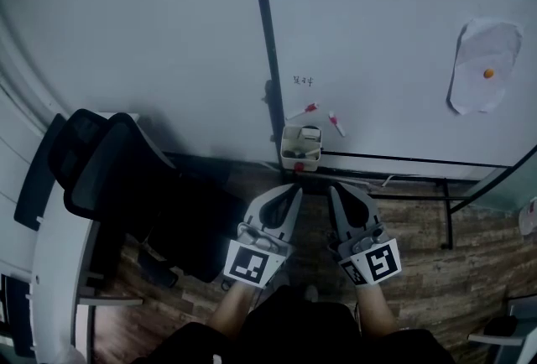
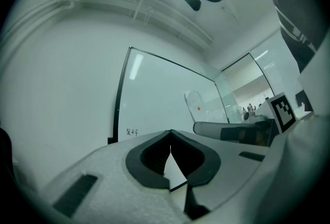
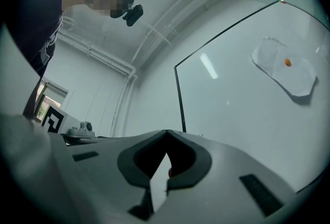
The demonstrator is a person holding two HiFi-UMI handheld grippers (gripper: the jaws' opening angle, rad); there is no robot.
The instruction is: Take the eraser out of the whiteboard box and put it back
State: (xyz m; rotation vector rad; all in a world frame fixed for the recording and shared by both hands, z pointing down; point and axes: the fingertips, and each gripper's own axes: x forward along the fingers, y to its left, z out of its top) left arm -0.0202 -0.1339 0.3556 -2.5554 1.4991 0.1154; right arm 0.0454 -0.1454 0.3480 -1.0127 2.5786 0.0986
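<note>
Forearms (image 1: 228, 310) cut off by the bottom edge of the head view hold the left gripper (image 1: 295, 186) and right gripper (image 1: 333, 188) side by side, both aimed at the wall. Each gripper's own view shows its jaws pressed together at the tips with nothing between them. Just beyond the tips, the whiteboard box (image 1: 301, 147) hangs at the lower left corner of the whiteboard (image 1: 394, 18). Its contents are too small to sort out, so the eraser cannot be picked out. Two red markers (image 1: 309, 109) cling to the board above the box, beside some tiny, unreadable handwriting. Farther right hangs a paper sheet (image 1: 485, 65) pinned by an orange magnet (image 1: 488, 74). A black office chair (image 1: 117, 165) stands on the left on the wooden floor (image 1: 419, 245).
</note>
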